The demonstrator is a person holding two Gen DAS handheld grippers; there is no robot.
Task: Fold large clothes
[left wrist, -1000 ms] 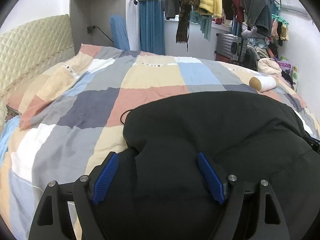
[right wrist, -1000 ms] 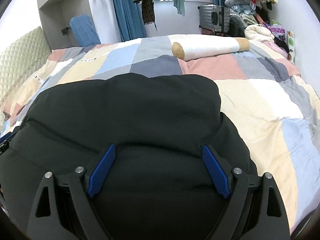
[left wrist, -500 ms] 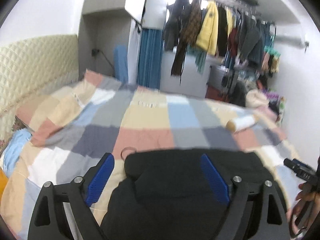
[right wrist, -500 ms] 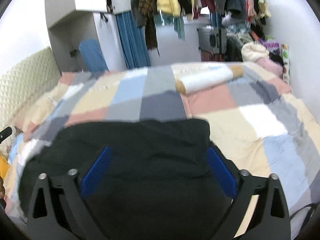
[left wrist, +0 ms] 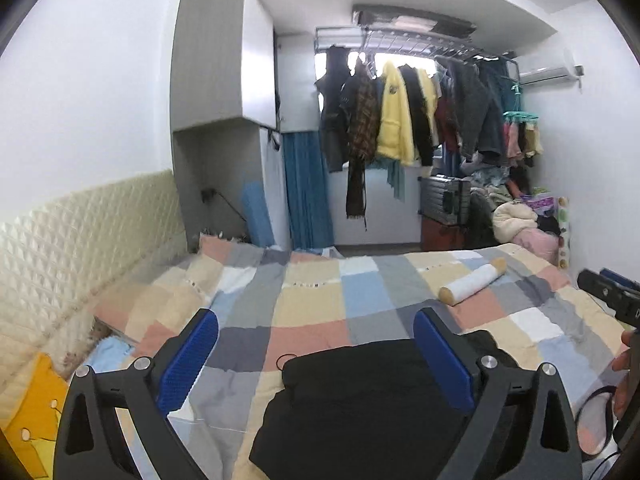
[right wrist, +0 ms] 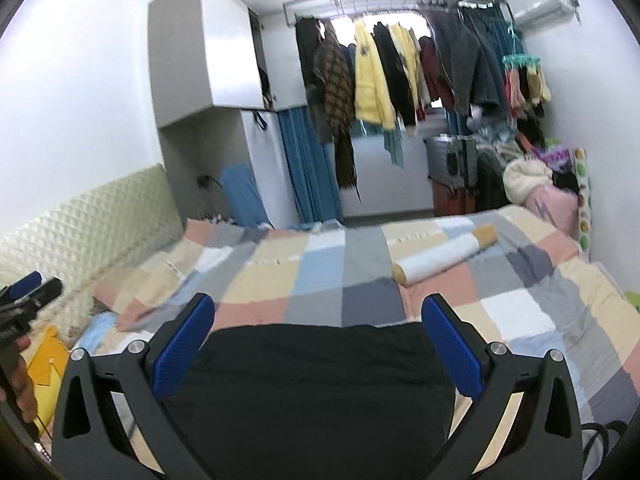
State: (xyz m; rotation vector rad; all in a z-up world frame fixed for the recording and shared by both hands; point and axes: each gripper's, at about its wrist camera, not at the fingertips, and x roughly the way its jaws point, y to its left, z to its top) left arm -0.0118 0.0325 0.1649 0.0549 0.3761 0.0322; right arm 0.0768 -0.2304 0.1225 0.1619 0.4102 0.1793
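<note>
A black padded garment (left wrist: 360, 404) lies folded in a compact bundle on the checked quilt (left wrist: 312, 304) near the bed's front edge; it also shows in the right wrist view (right wrist: 320, 392). My left gripper (left wrist: 316, 360) is open and empty, raised above and behind the garment. My right gripper (right wrist: 320, 348) is open and empty, also raised above it. The right gripper shows at the right edge of the left wrist view (left wrist: 612, 292). The left gripper shows at the left edge of the right wrist view (right wrist: 24, 292).
A white roll with tan ends (left wrist: 472, 284) lies on the bed's far right. A padded headboard (left wrist: 80, 240) runs along the left. Hanging clothes (left wrist: 404, 116), a suitcase (left wrist: 444, 200) and piled laundry (left wrist: 516, 220) stand beyond the bed. A yellow item (left wrist: 32, 412) lies at left.
Both grippers have lifted up and back away from the black garment, which stays on the bed. The views now take in the whole room.
</note>
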